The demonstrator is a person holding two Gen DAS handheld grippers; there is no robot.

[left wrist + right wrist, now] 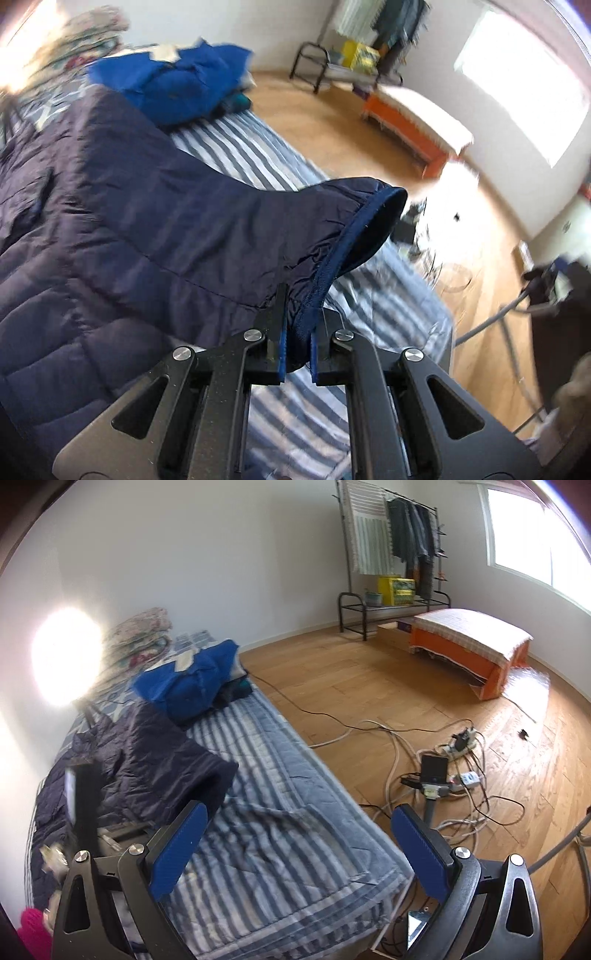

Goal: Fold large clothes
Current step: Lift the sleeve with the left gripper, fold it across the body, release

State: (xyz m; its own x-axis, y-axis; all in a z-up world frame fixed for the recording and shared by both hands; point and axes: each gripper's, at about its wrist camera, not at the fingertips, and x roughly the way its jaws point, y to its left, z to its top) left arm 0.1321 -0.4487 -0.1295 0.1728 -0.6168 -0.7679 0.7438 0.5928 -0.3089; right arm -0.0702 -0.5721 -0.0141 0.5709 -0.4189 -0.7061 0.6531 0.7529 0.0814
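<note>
A sleeve cuff (365, 229) of the navy quilted jacket (110, 206) is being pinched between the left tongs (295, 354), which are closed narrowly on its bound edge. The jacket is being spread across the striped bed (288, 775), near a blue bundle (192, 686) at the far end. The right tongs (295, 845) are being held wide, gripping nothing, above the bedcover. Judging by this, the sleeve-folding step is being carried out; next, the sleeve is likely to be laid inward over the jacket body and released flat.

jacket (110, 221): navy quilted | bedcover (280, 812): blue-white striped | bench (454, 657): orange
</note>
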